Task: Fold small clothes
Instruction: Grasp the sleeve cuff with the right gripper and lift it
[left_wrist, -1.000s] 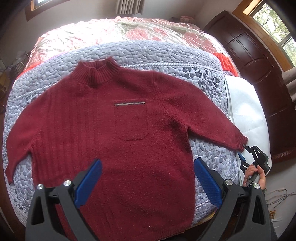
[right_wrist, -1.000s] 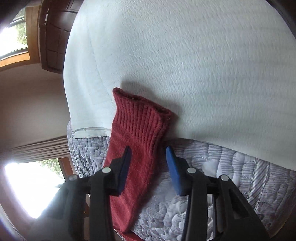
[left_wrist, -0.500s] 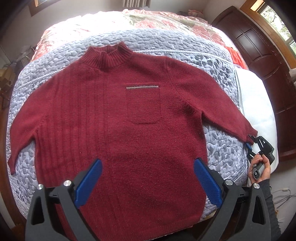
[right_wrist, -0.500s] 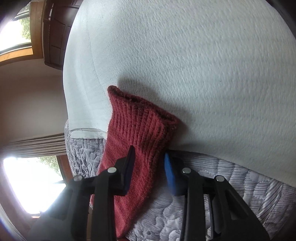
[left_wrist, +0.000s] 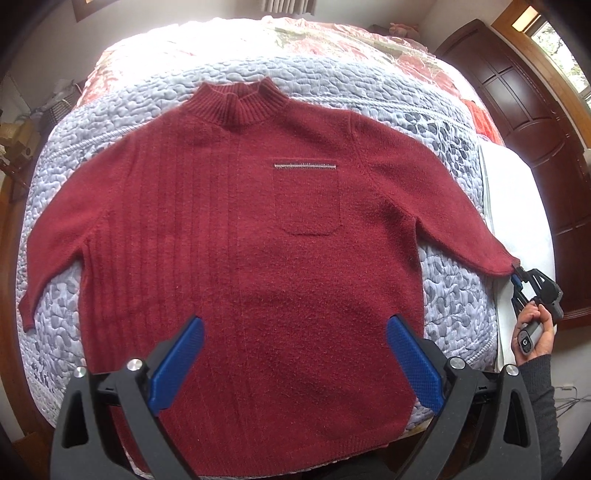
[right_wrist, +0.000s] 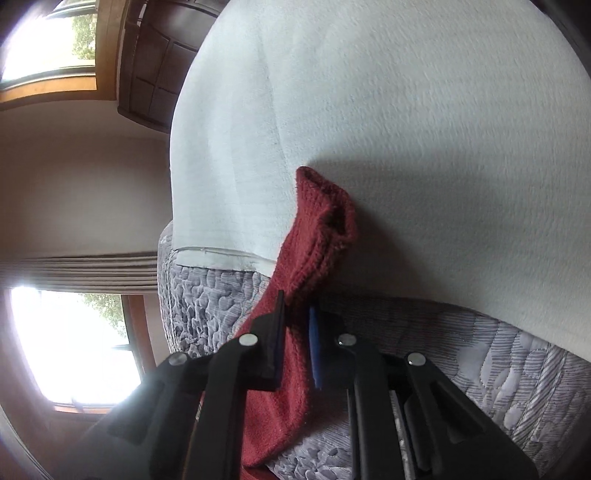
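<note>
On the bed (left_wrist: 110, 122), over a grey quilt (left_wrist: 454, 295): dark red sweater (left_wrist: 258, 258), front side up, collar (left_wrist: 236, 103) toward the far end, hem toward the camera, both sleeves spread outward and slanting down. Chest pocket (left_wrist: 306, 199) with a pale trim line along its top edge, right of centre in the left wrist view. Ribbed vertical lines down the left half of the front.

Above the hem: left gripper (left_wrist: 295, 363), jaws spread wide, blue pads (left_wrist: 177, 365) apart over the knit, nothing between them.

At the bed's right edge, beside a white sheet (right_wrist: 406, 129): right gripper (right_wrist: 295, 339), seen small in the left wrist view (left_wrist: 532, 288) with a hand (left_wrist: 535, 332) and dark sleeve cuff (left_wrist: 537, 373) on its handle. Jaws drawn nearly together on the sweater's sleeve (right_wrist: 291, 354) just behind the ribbed cuff (right_wrist: 321, 221); cuff bunched and standing up past the tips, against the sheet.

Behind: dark wooden wardrobe (left_wrist: 524, 122), windows (right_wrist: 66, 339), a flowered bedcover (left_wrist: 332, 40) at the far end of the bed.
</note>
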